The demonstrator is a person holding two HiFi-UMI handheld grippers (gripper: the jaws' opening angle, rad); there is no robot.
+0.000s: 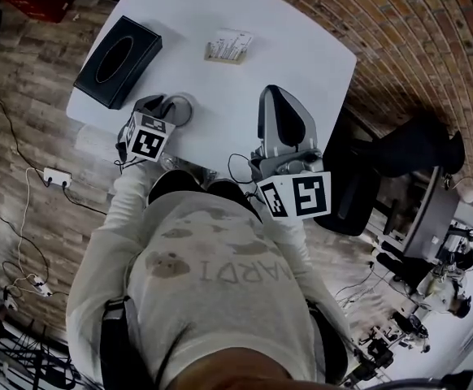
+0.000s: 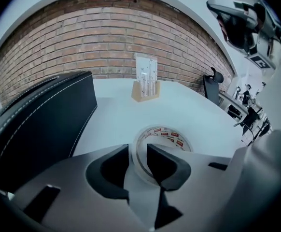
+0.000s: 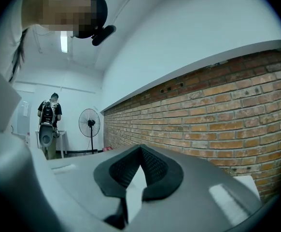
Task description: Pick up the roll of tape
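The roll of tape (image 1: 183, 109) lies flat on the white table (image 1: 301, 55), near its front left edge. In the left gripper view the roll of tape (image 2: 172, 135) is a clear ring with a red-printed core. My left gripper (image 2: 138, 154) points steeply down, its jaws straddling the ring's near wall, one pad outside and one inside. A slight gap shows, so it is open. In the head view the left gripper (image 1: 168, 106) sits right at the roll. My right gripper (image 1: 275, 97) hovers level over the table's right part. In its own view the right gripper (image 3: 140, 150) is shut with nothing in it.
A black tissue box (image 1: 116, 61) stands just left of the roll, and in the left gripper view the tissue box (image 2: 39, 124) looms close. A card holder (image 1: 228, 45) stands at the table's far side. A dark chair (image 1: 358, 193) is by the right edge.
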